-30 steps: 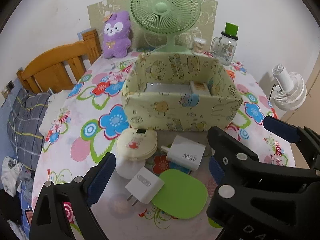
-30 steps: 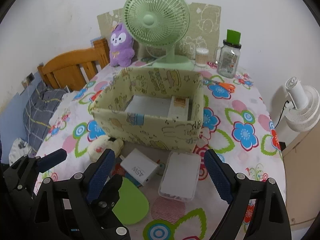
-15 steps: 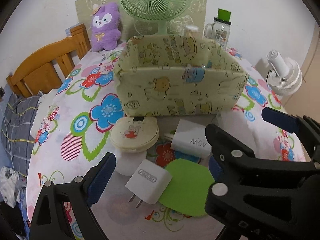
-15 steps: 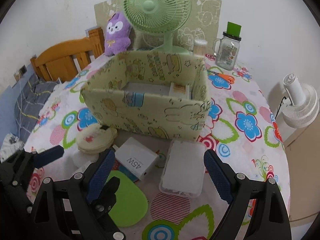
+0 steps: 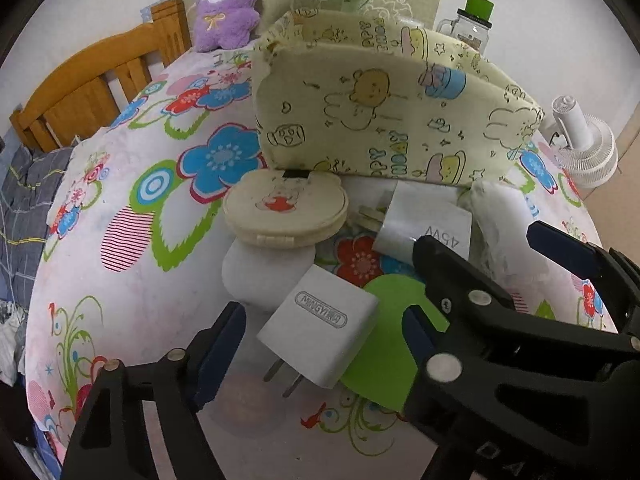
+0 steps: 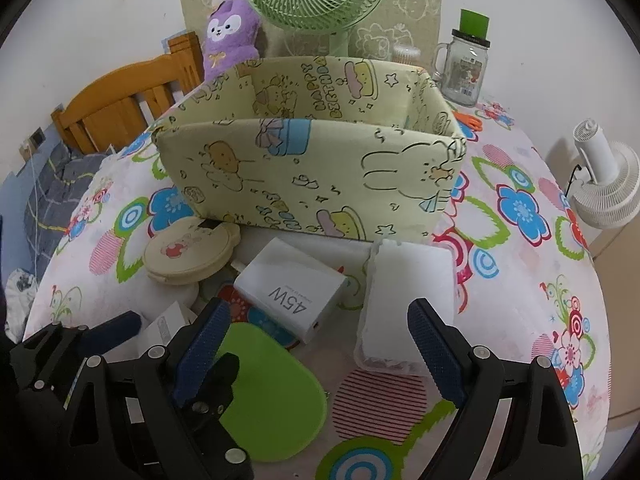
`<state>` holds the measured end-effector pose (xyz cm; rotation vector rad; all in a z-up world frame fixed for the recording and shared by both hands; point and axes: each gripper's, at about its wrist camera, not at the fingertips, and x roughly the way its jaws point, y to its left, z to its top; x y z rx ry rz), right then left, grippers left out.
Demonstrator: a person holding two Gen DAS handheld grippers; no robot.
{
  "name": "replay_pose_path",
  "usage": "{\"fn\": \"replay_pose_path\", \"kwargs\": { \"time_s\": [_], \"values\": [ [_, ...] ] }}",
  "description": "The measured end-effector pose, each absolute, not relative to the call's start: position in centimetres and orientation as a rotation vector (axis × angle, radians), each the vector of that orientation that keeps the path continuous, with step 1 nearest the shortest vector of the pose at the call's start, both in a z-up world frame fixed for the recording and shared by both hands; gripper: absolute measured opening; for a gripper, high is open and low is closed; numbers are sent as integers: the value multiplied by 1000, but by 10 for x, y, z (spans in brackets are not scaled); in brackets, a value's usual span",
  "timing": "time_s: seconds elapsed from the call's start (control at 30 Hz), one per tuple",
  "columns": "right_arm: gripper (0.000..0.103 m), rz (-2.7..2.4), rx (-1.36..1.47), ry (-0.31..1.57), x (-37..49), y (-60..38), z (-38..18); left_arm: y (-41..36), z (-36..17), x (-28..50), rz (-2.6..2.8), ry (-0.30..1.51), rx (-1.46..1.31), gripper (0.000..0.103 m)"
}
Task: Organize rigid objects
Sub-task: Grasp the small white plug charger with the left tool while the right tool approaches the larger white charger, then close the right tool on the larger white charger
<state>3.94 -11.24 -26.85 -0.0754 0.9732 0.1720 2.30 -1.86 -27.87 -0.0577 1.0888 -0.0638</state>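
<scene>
My left tool (image 5: 320, 344) is closing around the small white charger (image 5: 318, 330) lying on the floral surface (image 5: 132, 264), pads not touching. My right tool (image 6: 320, 354) gapes above the clear case (image 6: 404, 300) near the fabric box (image 6: 312, 176).

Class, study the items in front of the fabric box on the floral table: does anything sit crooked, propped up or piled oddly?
Yes. The small white plug charger lies tilted, propped on the edge of the green oval pad with its prongs pointing down toward the tablecloth. Behind it, the cream bear-shaped compact perches on top of a white container instead of lying flat on the table.
</scene>
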Motion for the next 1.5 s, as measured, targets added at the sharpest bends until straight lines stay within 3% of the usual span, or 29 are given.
{"fn": "replay_pose_path", "kwargs": {
  "time_s": [0.1,0.23,1.3,1.33,1.4,1.5],
  "values": [
    [93,172,-76,979,40,-109,-270,-18,-280,22,-47,1088,-58,75],
    [93,164,-77,991,41,-108,-273,-17,-278,21,-46,1077,-68,63],
    [92,134,-87,1051,78,-84,-291,6,-280,46,-38,1133,24,62],
    [92,133,-94,1049,79,-82,-292,7,-281,47,-39,1134,24,62],
    [81,128,-102,1053,81,-80,-294,8,-282,49,-39,1136,26,62],
    [81,122,-92,1057,83,-81,-294,9,-282,50,-42,1135,24,62]
  ]
}}
